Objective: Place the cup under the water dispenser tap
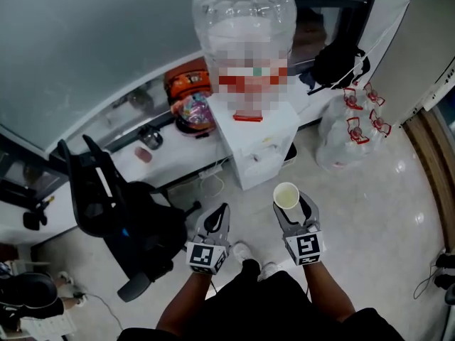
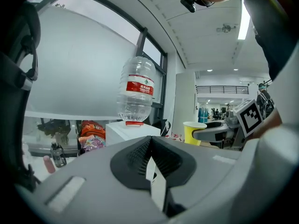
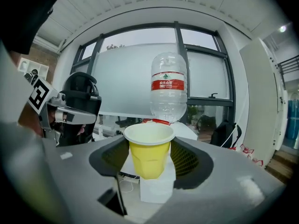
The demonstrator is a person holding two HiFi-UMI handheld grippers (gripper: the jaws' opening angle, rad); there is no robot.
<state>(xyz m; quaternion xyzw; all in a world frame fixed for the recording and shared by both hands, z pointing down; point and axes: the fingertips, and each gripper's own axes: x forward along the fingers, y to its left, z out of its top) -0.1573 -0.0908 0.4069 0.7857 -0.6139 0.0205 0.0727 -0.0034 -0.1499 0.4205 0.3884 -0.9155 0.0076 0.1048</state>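
Observation:
A yellow paper cup [image 3: 149, 154] stands upright between the pads of my right gripper [image 3: 149, 146], which is shut on it. In the head view the cup [image 1: 286, 195] hangs over the floor, a short way in front of the white water dispenser [image 1: 256, 144], which carries a clear upturned bottle [image 1: 244, 20]. The dispenser [image 3: 156, 185] shows straight ahead behind the cup; its tap is hidden. My left gripper [image 1: 222, 215] floats beside the right one, its jaws shut with nothing in them [image 2: 150, 146]. From the left gripper view the cup [image 2: 194, 132] sits to the right.
A black office chair [image 1: 114, 204] stands at the left, close to my left gripper. A white ledge [image 1: 167, 155] with an orange bag [image 1: 186, 80] runs behind the dispenser. Bagged water bottles [image 1: 348, 130] and a black backpack [image 1: 341, 62] sit at the right.

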